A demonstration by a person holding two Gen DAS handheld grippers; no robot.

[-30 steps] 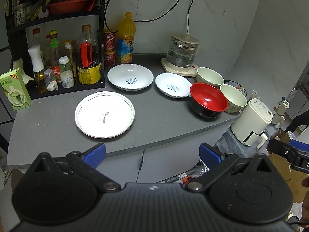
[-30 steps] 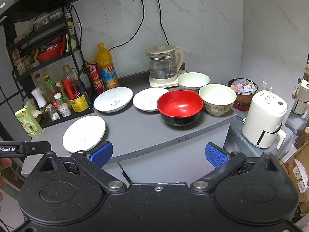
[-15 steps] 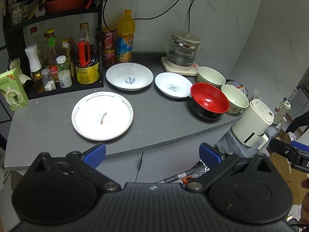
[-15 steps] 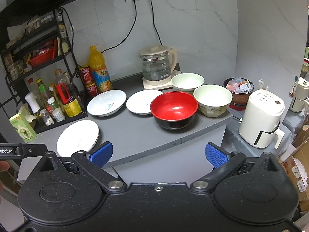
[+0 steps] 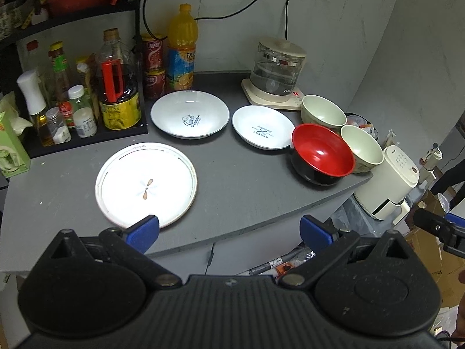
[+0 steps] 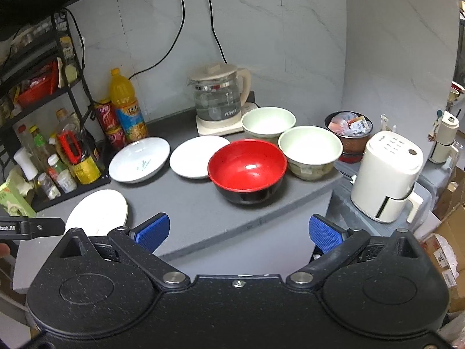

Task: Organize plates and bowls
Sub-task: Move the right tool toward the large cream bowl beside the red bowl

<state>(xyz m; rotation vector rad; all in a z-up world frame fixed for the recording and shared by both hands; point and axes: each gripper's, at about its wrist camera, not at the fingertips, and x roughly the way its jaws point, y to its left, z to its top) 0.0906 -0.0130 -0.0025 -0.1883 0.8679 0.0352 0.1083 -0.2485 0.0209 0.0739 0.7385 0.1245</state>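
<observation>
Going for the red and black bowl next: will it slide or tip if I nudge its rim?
The red and black bowl looks glossy, so probably slippery between pads. It narrows toward its base, so a rim nudge may rock it. It sits close to the counter edge and beside a cream bowl; push inward, gently.

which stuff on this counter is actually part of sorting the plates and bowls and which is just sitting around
Part of the job:
flat plate
deep plate marked Sweet
small white plate
red bowl
two pale green bowls

Just lying about:
glass kettle
orange drink bottle
red cans
bottle rack
white appliance
</observation>
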